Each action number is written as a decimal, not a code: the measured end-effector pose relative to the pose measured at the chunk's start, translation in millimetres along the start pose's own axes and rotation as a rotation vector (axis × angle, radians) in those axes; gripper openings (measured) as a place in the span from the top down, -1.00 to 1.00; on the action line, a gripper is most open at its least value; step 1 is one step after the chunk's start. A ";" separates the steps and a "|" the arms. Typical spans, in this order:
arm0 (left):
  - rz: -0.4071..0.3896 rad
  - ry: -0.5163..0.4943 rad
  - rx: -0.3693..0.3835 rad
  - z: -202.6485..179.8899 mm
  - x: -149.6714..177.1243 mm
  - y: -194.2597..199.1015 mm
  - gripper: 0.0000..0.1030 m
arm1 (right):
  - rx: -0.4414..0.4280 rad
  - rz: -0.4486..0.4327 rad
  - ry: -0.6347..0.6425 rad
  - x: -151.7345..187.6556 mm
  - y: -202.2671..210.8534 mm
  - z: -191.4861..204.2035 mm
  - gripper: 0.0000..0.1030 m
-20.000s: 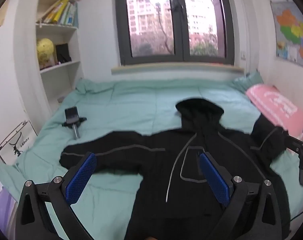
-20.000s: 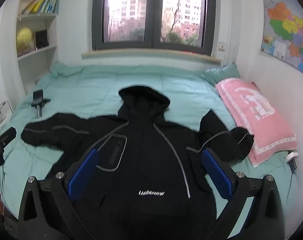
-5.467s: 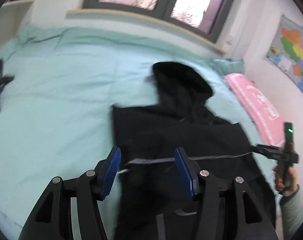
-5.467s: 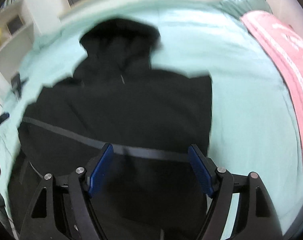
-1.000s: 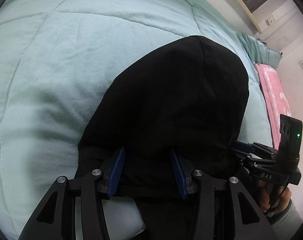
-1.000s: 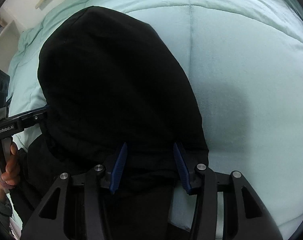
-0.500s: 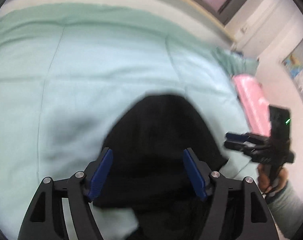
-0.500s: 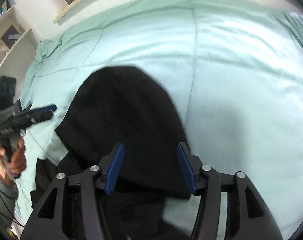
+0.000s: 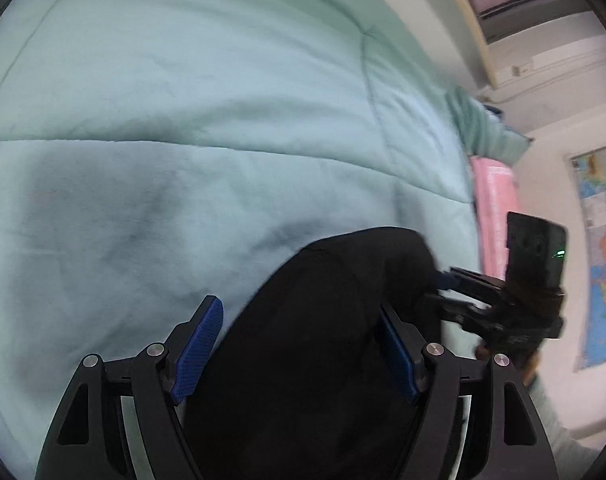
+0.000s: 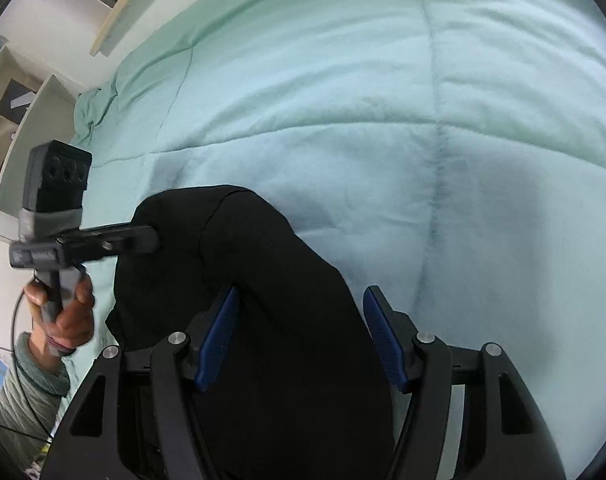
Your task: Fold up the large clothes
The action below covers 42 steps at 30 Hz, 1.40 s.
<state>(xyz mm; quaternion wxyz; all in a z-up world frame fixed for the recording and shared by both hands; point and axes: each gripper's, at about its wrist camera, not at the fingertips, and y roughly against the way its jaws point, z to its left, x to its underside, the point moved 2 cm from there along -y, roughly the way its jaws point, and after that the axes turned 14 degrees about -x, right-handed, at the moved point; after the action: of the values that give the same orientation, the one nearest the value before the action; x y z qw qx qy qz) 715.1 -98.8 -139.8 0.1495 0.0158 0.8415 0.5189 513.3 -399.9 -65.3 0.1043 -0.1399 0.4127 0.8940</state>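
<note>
Left claw (image 9: 299, 354): I see its jaws apart; they have just been opening, black cloth lying between the pads, unpinched.
Right claw (image 10: 299, 336): mine stands spread too, just been opening, cloth between the pads, no grip.
Black jacket (image 10: 263, 280): hood mound on the bed, from 6 o'clock to the middle of both views.
Quilt (image 9: 183, 120): mint green, filling 12 o'clock.
Pink pillow (image 9: 495, 208): 3 o'clock, left view.
Shelf (image 10: 27, 120): 9 o'clock, right view.
</note>
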 end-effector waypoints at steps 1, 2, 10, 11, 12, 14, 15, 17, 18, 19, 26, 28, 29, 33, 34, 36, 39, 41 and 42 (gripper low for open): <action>-0.004 0.008 0.012 -1.8 2.7 -1.9 -0.45 | -0.030 0.018 -0.014 -0.2 -5.3 -1.6 -0.31; -0.012 0.007 0.027 -4.0 5.8 -0.9 -0.41 | -0.038 0.037 -0.015 0.0 -10.7 -1.2 -0.27; -0.180 -0.212 0.013 -50.2 53.4 78.4 0.69 | 0.080 -0.067 0.252 44.3 31.6 81.6 0.54; -0.203 -0.222 0.030 -54.2 65.8 97.7 0.69 | 0.087 -0.081 0.288 59.1 44.6 100.3 0.54; -0.227 -0.234 0.038 -59.3 79.8 117.5 0.69 | 0.091 -0.091 0.308 68.7 52.7 111.8 0.54; -0.260 -0.261 0.042 -69.7 105.2 146.8 0.69 | 0.100 -0.118 0.354 94.7 72.6 141.5 0.54; -0.282 -0.280 0.044 -78.8 124.8 165.5 0.69 | 0.111 -0.132 0.377 108.9 82.0 157.1 0.54; -0.302 -0.300 0.043 -90.3 151.2 187.7 0.69 | 0.138 -0.150 0.413 136.1 100.6 180.6 0.54; -0.315 -0.316 0.035 -98.7 170.6 200.3 0.69 | 0.150 -0.159 0.423 149.8 106.0 194.0 0.54; -0.322 -0.328 0.033 -102.6 184.0 208.6 0.69 | 0.159 -0.171 0.431 164.3 111.9 205.6 0.54; -0.310 -0.407 -0.026 -121.4 295.6 241.3 0.66 | 0.184 -0.213 0.444 265.7 146.0 252.5 0.54; -0.269 -0.399 -0.052 -113.5 328.9 233.0 0.63 | 0.188 -0.198 0.439 295.5 143.6 257.2 0.54; -0.251 -0.390 -0.060 -109.8 339.0 227.9 0.62 | 0.192 -0.184 0.430 308.0 139.3 256.2 0.54; -0.164 -0.321 -0.087 -90.9 391.7 190.5 0.60 | 0.202 -0.099 0.370 355.1 110.6 236.7 0.50; -0.152 -0.300 -0.095 -86.2 399.9 179.8 0.59 | 0.210 -0.073 0.347 366.0 100.0 228.3 0.44; -0.129 -0.260 -0.135 -76.1 414.3 156.7 0.58 | 0.227 -0.023 0.298 383.0 83.3 210.9 0.42; -0.073 -0.128 -0.134 -57.2 432.6 123.4 0.59 | 0.261 0.037 0.188 408.2 68.8 179.3 0.42; -0.096 -0.102 -0.139 -55.4 441.5 128.5 0.58 | 0.278 0.025 0.128 419.0 76.2 167.3 0.42; -0.100 -0.096 -0.144 -55.1 444.8 133.4 0.56 | 0.287 0.009 0.120 420.1 83.9 167.8 0.42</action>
<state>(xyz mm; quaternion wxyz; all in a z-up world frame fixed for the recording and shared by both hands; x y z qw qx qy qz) 258.5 -4.4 -104.3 0.2162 -0.0122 0.7937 0.5685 65.9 -294.9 -43.0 0.0945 -0.1748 0.5421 0.8165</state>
